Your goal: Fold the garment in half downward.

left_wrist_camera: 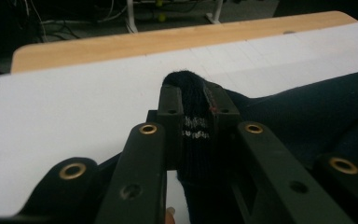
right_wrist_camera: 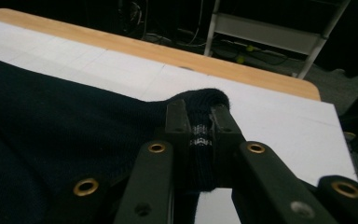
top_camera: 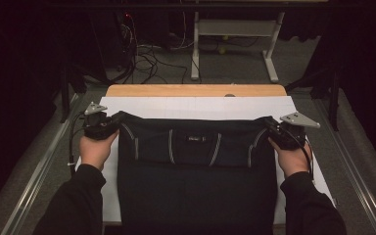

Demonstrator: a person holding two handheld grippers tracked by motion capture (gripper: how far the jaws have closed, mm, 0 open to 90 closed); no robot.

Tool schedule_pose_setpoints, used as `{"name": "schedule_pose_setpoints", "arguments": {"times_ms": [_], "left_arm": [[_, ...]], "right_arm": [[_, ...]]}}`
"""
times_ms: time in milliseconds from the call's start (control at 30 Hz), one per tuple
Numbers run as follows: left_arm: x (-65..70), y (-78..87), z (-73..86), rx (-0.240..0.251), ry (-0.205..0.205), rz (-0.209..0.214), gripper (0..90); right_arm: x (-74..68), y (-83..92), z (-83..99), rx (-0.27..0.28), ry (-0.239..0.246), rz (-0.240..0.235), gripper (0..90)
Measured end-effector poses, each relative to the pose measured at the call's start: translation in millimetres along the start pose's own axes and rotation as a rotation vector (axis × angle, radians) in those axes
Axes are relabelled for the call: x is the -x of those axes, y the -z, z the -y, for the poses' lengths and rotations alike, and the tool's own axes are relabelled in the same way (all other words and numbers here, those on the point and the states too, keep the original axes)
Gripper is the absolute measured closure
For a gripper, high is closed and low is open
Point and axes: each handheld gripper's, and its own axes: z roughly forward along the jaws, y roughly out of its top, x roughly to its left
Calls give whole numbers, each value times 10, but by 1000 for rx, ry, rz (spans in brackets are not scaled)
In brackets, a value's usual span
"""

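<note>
Both claws are gripping one dark knit garment [top_camera: 196, 166] in the high view: the left claw [top_camera: 119, 119] is pinching its upper left corner, the right claw [top_camera: 269, 123] its upper right. The garment, navy with pale stripes and a small label, is lying across the white sheet [top_camera: 200, 106] on the bench [top_camera: 196, 90], top edge running left to right, body hanging toward the frame's bottom.

Left gripper view: the left claw [left_wrist_camera: 195, 100] is clamping a ribbed, white-flecked fold at centre.

Right gripper view: the right claw [right_wrist_camera: 200, 112] is squeezing a similar fold, cloth spreading lower left.
</note>
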Motion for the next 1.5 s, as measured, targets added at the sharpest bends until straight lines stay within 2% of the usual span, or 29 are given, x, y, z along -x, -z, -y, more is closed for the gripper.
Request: {"name": "schedule_pose_setpoints", "arguments": {"times_ms": [100, 233, 333, 433, 500, 567, 600, 667, 733, 800, 833, 867, 933, 1033, 1167, 1233, 1300, 1400, 1500], "left_arm": [[-19, -17, -72, 15, -3, -10, 756], [-40, -131, -70, -11, -4, -31, 753], [-31, -294, 7, -75, -8, -38, 751], [-36, -440, 93, -111, 27, -42, 744], [-35, -508, 140, -123, 46, -38, 728], [-42, -537, 191, -129, 59, -15, 672], [-55, -539, 219, -135, 67, -5, 613], [-82, -510, 269, -146, 80, -14, 509], [-117, -436, 318, -129, 103, -36, 398], [-144, -351, 359, -110, 122, -45, 336], [-144, -309, 378, -102, 128, -43, 316], [-134, -275, 398, -93, 134, -21, 305], [-57, -234, 429, -102, 115, 25, 305], [140, -220, 496, -135, 64, 111, 308], [391, -320, 609, -212, -15, 168, 309], [438, -387, 665, -242, -33, 173, 328], [443, -433, 699, -262, -28, 176, 345], [443, -453, 723, -271, -35, 167, 431], [437, -453, 735, -277, -38, 159, 552]], "right_arm": [[18, -48, -85, 12, 20, 16, 813], [58, -129, -163, 17, 11, 23, 809], [55, -260, -127, -36, 9, 19, 805], [26, -414, -40, -109, 33, 24, 799], [22, -484, 11, -135, 19, 28, 782], [31, -533, 46, -156, -10, 20, 727], [34, -548, 59, -167, -22, 6, 670], [36, -540, 76, -180, -33, -5, 542], [40, -470, 88, -154, -34, 7, 476], [56, -376, 103, -130, -51, 5, 434], [60, -336, 116, -122, -58, -6, 423], [56, -298, 135, -118, -54, -15, 419], [17, -230, 178, -117, -40, -42, 412], [-88, -134, 258, -112, -19, -93, 412], [-243, -87, 406, -152, -5, -166, 422], [-295, -97, 491, -186, -1, -183, 425], [-323, -121, 564, -220, 1, -192, 426], [-349, -154, 637, -258, -13, -216, 442], [-356, -167, 646, -266, -20, -228, 490]]}}
